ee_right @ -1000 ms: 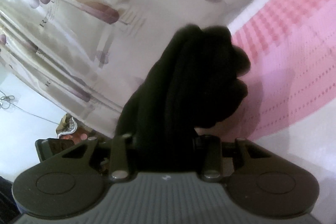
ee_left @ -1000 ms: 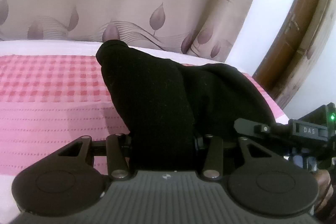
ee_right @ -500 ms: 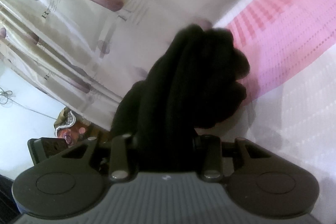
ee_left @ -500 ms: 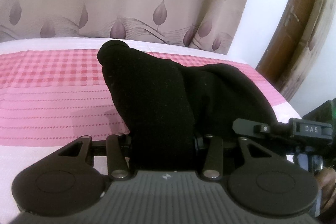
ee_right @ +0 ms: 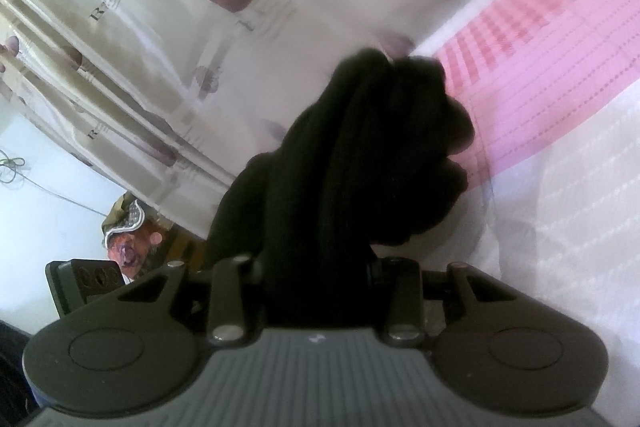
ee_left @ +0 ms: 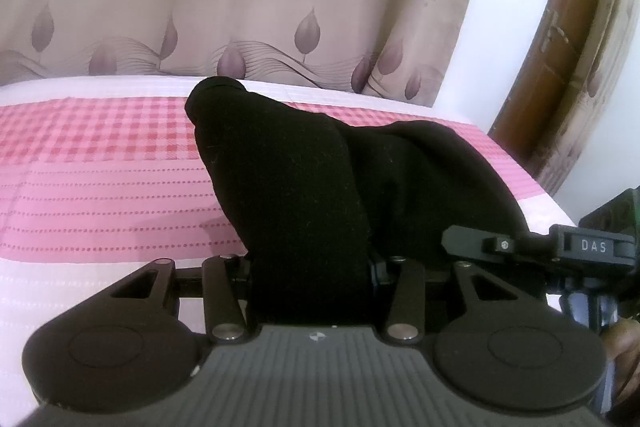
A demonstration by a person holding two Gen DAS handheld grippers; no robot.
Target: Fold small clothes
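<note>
- Two wrist-camera views over a bed covered with a pink and white bedspread (ee_left: 100, 187), with a leaf-printed curtain (ee_left: 240, 7) behind it at 12 o'clock.
- In the left wrist view, the left gripper (ee_left: 310, 283) is clamped on a black garment (ee_left: 304, 195). The cloth fills the gap between its jaws and rises from the centre towards 12 o'clock.
- From there the garment spreads towards 3 o'clock in a rounded drape. It ends near the right gripper (ee_left: 520, 247), which enters from the 3 o'clock edge.
- In the right wrist view, the right gripper (ee_right: 316, 283) is also clenched on the black garment (ee_right: 360, 167). The cloth is bunched in thick rolls and ridges towards 12 o'clock, and this view is blurred.
- The camera is tilted in that view, so the bedspread (ee_right: 560, 87) shows from 1 o'clock to 4 o'clock and the curtain (ee_right: 160, 27) from 9 o'clock to 12 o'clock.
- The garment appears held between both tools above the bed, though whether its lower edge touches the bedspread cannot be told.
- Judged progress: the task looks early or midway. The garment is gripped at two places but not laid flat, and no neat fold is visible.
- Judged remaining work: spreading the cloth on the bed, bringing its edges together, and setting it down folded.
</note>
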